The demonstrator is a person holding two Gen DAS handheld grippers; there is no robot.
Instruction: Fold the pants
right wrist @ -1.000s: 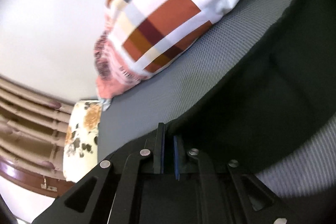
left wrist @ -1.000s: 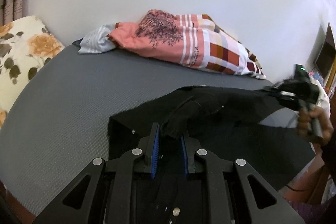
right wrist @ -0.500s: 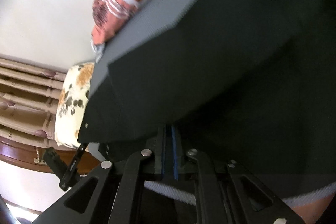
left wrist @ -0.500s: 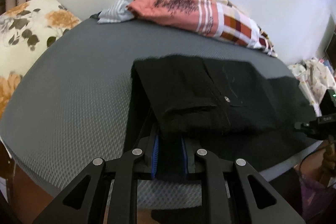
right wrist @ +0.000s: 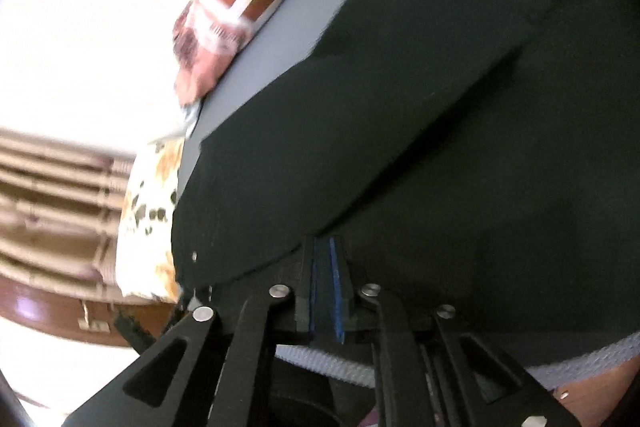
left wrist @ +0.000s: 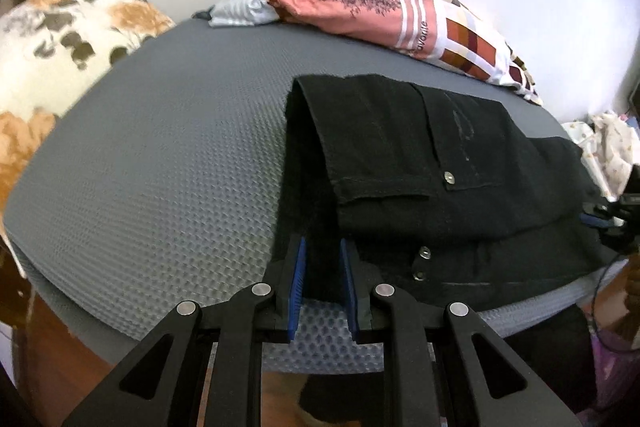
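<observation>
Black pants (left wrist: 420, 171) lie folded over on the grey bed mattress (left wrist: 160, 167), near its front edge, with a flap pocket and metal snaps facing up. My left gripper (left wrist: 323, 263) is at the pants' near left corner; its blue pads are apart, with black cloth between them and a gap on both sides. My right gripper (right wrist: 325, 259) is shut on the edge of the black pants (right wrist: 420, 131) at the right side of the fold. The right gripper also shows at the right edge of the left wrist view (left wrist: 600, 217).
A pink and checked blanket (left wrist: 400, 15) lies bunched against the white wall at the back. A floral pillow (left wrist: 60, 39) sits at the left end of the bed. More cloth (left wrist: 608, 143) is piled off the right side. A wooden bed frame (right wrist: 48, 315) is below.
Both grippers carried the pants' edge toward the front and laid it down on the bed, making a fold. The left gripper's pads have opened from their hold on the cloth.
</observation>
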